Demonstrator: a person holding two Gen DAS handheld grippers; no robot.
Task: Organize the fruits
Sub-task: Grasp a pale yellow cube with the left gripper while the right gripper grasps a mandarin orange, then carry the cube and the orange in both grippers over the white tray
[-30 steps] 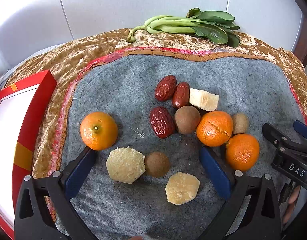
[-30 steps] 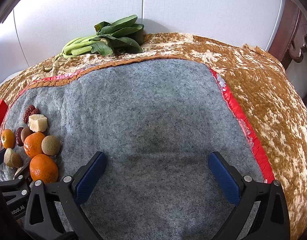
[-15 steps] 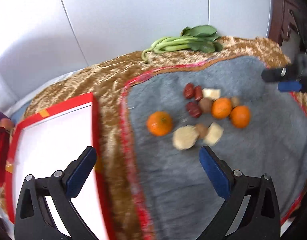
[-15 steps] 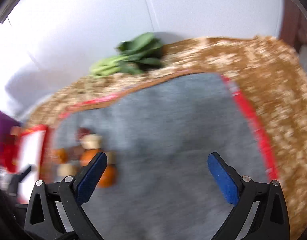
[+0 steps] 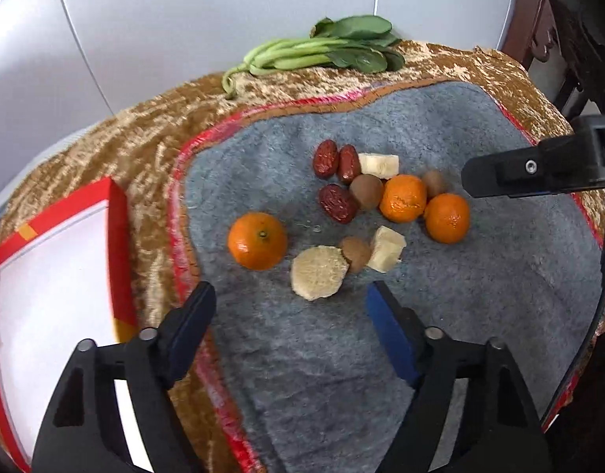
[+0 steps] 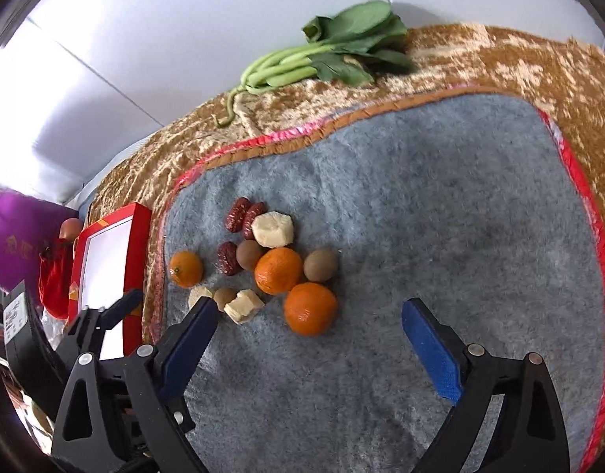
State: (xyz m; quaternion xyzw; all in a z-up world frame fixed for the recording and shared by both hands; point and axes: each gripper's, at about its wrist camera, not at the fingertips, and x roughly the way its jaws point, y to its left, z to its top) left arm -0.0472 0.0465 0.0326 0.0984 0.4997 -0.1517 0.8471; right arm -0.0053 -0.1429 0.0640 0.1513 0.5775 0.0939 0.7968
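The left gripper (image 5: 290, 307) is hanging over the grey mat (image 5: 479, 307), its jaws having just been closing yet gaping with nothing between them. The right gripper (image 6: 308, 325) is doing likewise — narrowing, apart, empty. Just beyond, the fruits are lying loose on the mat: pale peeled chunks (image 5: 319, 272), three oranges (image 5: 257, 241), brown round fruits (image 5: 366, 191) and red dates (image 5: 337, 203) — clustered mid-mat. A red-rimmed box (image 5: 117, 236) is sitting to the left on the gold cloth (image 5: 145, 146); leafy greens (image 5: 322, 53) are lying farthest.

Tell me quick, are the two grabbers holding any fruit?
Left gripper: open, holding nothing; its fingers have just been closing in.
Right gripper: open, holding nothing; its fingers have just been closing slightly.
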